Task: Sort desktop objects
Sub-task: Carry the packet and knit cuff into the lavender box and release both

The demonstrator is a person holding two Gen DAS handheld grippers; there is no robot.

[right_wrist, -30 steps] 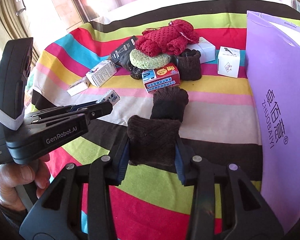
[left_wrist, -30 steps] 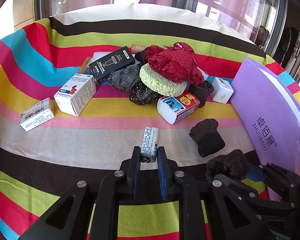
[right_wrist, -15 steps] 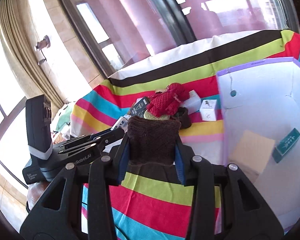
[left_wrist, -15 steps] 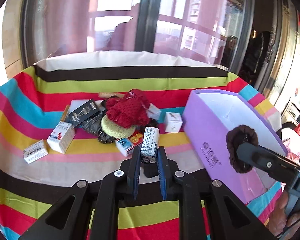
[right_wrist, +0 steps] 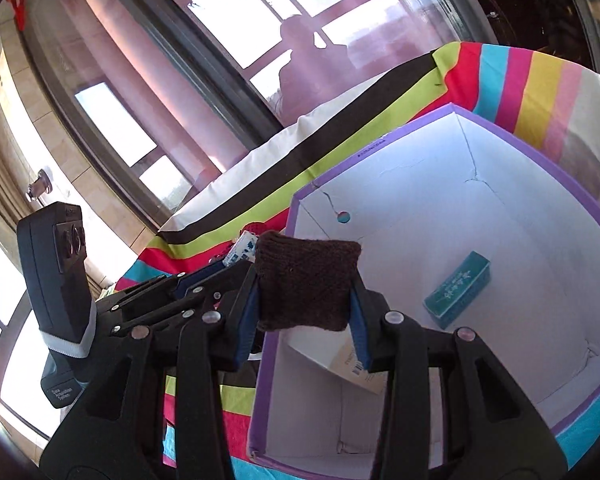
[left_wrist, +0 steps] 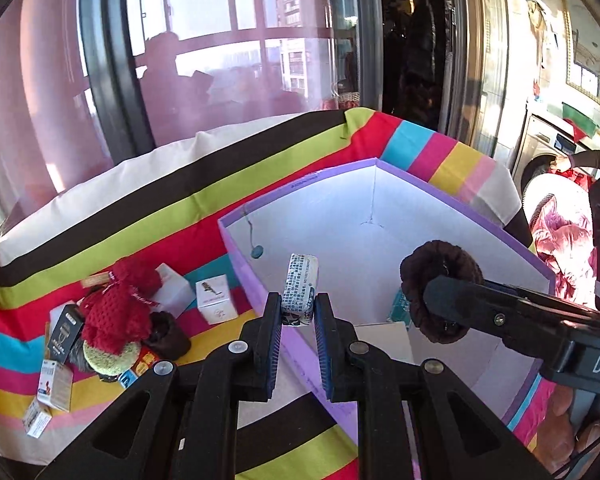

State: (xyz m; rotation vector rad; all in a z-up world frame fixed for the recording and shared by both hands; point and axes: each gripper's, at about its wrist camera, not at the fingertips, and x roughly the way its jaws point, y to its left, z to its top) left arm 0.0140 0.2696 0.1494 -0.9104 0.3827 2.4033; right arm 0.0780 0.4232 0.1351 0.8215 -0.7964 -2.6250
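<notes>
The left tongs point(left_wrist: 297, 326) are clamped on a small white packet with blue print point(left_wrist: 300, 294), which stands upright between the pads above the near wall of the purple box point(left_wrist: 452, 206). The right tongs point(right_wrist: 305, 312) grip a dark brown knitted piece point(right_wrist: 306, 284), held over the box's open white interior; in the left wrist view the same piece point(left_wrist: 440, 280) shows as a rolled cuff at the tong tips. Inside the box lie a teal carton point(right_wrist: 458, 294) against the floor and a flat tan card point(right_wrist: 354, 364) partly hidden behind the right tongs. The box rests on a bench covered with a striped cloth point(left_wrist: 172, 208). Left of the box on the cloth sit a red knitted item point(left_wrist: 118, 312), a green pad point(left_wrist: 110, 360) beneath it, a white carton point(left_wrist: 216, 304) just beside the box wall, and several small cartons further left.
</notes>
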